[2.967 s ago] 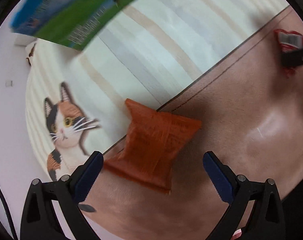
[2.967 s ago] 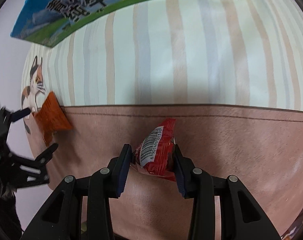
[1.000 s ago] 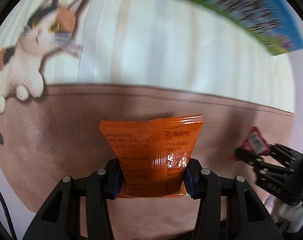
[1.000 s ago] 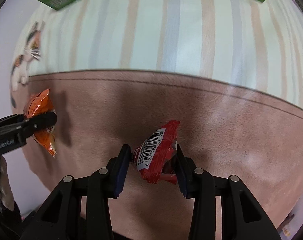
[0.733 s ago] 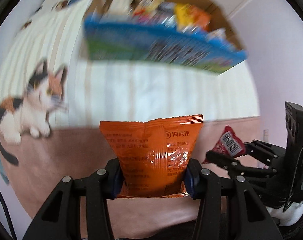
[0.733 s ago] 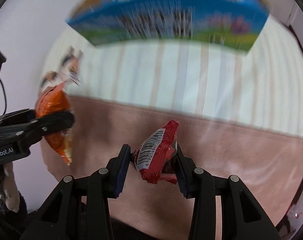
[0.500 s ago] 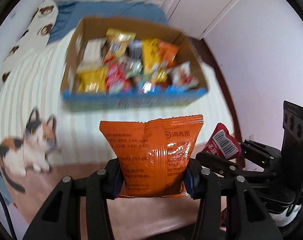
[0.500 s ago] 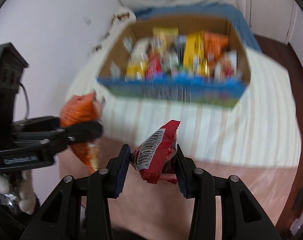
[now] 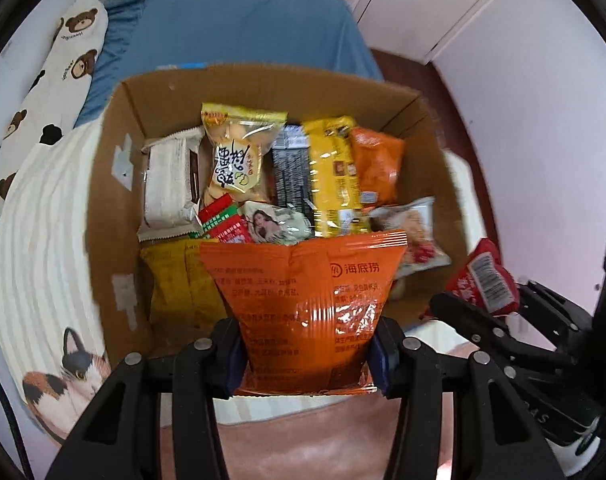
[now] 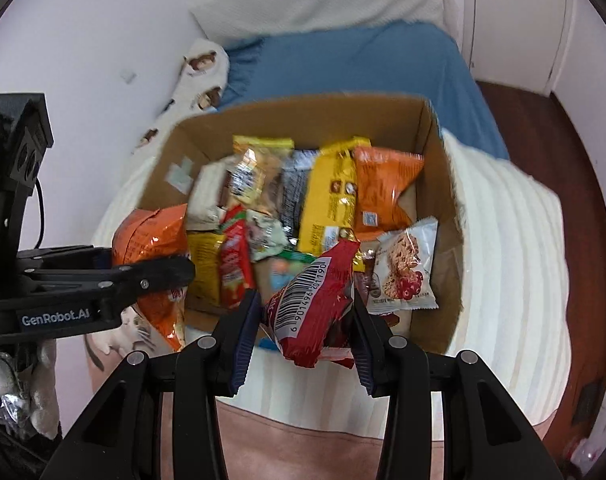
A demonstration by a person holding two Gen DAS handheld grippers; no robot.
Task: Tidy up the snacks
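My left gripper [image 9: 305, 358] is shut on an orange snack bag [image 9: 307, 304], held upright over the near edge of an open cardboard box [image 9: 115, 200]. My right gripper [image 10: 307, 336] is shut on a red snack packet [image 10: 313, 300] with a barcode, in the air before the box's [image 10: 443, 152] near right side. The left wrist view shows the red packet [image 9: 485, 284] at right. In the right wrist view the orange bag [image 10: 151, 240] hangs at left. Several snack packs fill the box.
The box stands on a bed with a striped cream blanket [image 9: 35, 248] bearing a cat picture [image 9: 69, 376], a pink blanket [image 10: 303, 440] nearest me, and a blue cover [image 9: 239, 28] behind. A bear-print pillow [image 9: 59, 68] lies far left. Walls flank the bed.
Both grippers have risen and tilted up from the pink blanket with their packets. The box's inside has come into view and now lies just below and ahead of both packets.
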